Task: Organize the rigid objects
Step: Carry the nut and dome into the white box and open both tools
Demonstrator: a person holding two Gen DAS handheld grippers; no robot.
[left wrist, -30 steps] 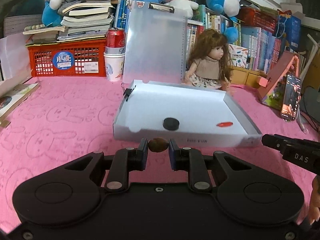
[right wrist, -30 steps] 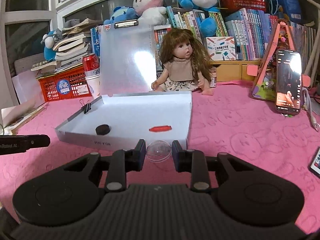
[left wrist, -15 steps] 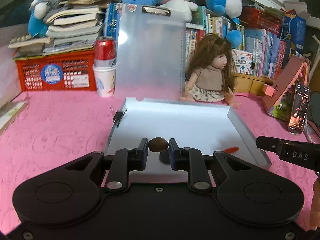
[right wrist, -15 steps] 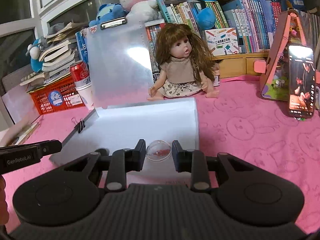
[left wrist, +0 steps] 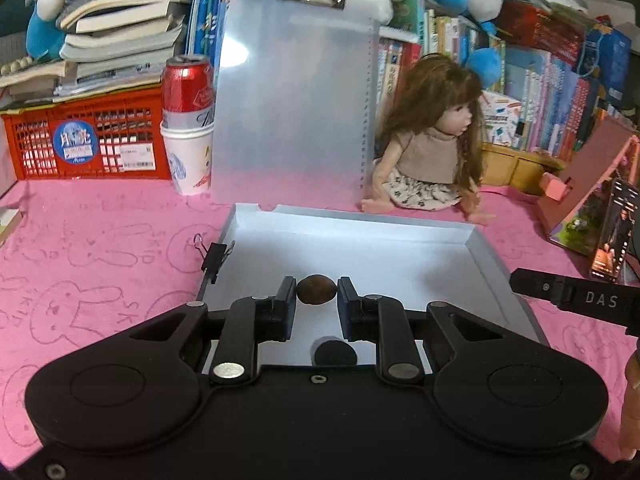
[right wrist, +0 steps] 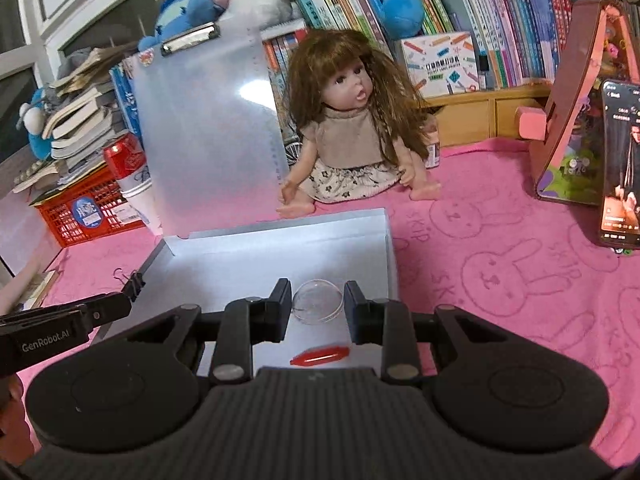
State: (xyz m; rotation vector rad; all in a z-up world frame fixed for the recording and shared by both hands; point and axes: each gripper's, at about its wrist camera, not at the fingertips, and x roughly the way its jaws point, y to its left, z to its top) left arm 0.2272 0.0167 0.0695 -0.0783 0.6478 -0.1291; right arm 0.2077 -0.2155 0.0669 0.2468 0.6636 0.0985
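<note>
A shallow white box lid (left wrist: 360, 248) lies on the pink cloth; it also shows in the right wrist view (right wrist: 280, 252). My left gripper (left wrist: 317, 294) holds a small brown oval nut (left wrist: 316, 289) between its pads, above the box floor. A black round disc (left wrist: 334, 353) lies in the box just below it. My right gripper (right wrist: 318, 300) holds a clear round shell (right wrist: 318, 301) between its pads over the box's right part. A red oblong piece (right wrist: 320, 356) lies in the box under it. A black binder clip (left wrist: 214, 256) grips the box's left wall.
A doll (left wrist: 432, 148) sits behind the box. A frosted clipboard (left wrist: 292, 96) stands upright at the back, beside a paper cup with a red can (left wrist: 186, 80) and a red crate (left wrist: 84, 140). A phone on a pink stand (right wrist: 618, 160) is at the right.
Both grippers have moved forward over the box, carrying the nut and the clear shell. The black disc and the red piece now lie beneath the fingers.
</note>
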